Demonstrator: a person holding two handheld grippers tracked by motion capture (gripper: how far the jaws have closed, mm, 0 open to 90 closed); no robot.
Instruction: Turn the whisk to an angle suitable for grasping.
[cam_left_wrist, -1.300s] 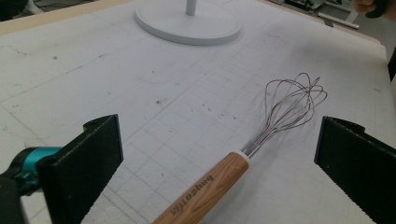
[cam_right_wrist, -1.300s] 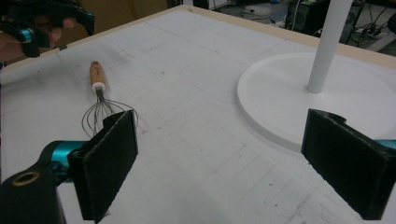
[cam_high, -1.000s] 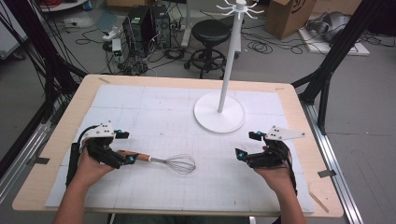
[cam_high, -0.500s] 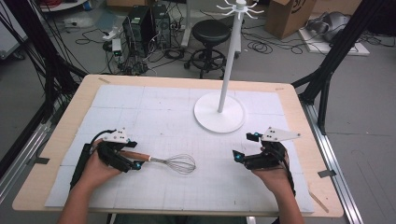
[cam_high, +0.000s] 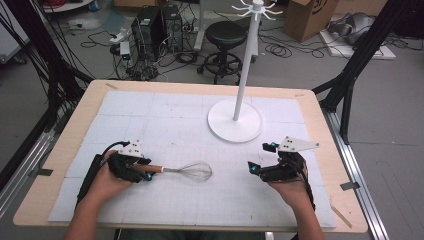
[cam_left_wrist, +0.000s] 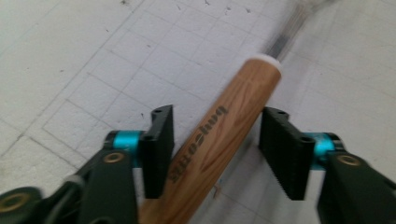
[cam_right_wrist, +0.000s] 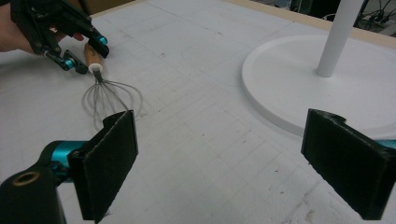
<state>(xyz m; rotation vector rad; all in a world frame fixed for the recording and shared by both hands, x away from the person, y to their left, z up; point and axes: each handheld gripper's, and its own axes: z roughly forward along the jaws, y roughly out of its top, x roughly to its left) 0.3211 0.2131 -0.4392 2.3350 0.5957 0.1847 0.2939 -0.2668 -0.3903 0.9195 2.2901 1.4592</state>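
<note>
**Two Hand-Held Grippers at the Surface: Whisk Handle Straddled, Not Yet Clamped**

Your left hand-held gripper (cam_high: 148, 173) sits at the lower left of the high view with its jaws spread around the wooden handle of the whisk (cam_high: 186, 171). In the left gripper view the handle (cam_left_wrist: 219, 144) runs diagonally between the two ribbed pads; one pad lies close against it, the other stands clear, so nothing is gripped yet. Your right hand-held gripper (cam_high: 259, 159) rests at the lower right of the high view, jaws wide apart and empty.

**Risks from this position**

- Off-centre closure: with the handle nearer one pad, closing may push the whisk sideways across the surface (cam_high: 165, 125) instead of seizing it.
- Rolling: the handle is round and smooth, so a light or skewed squeeze may let it twist out.
- Tipping: the grip point is well back on the handle, so the wire end will probably sag on lifting.

**Appearance of the whisk**

The whisk lies flat at lower centre of the high view, handle toward the left gripper, wire loops pointing toward the right gripper. The handle is light brown wood with dark printed lettering and a white collar where the thin metal wires begin. A white hook stand (cam_high: 235, 119) rises behind it, well apart.
</note>
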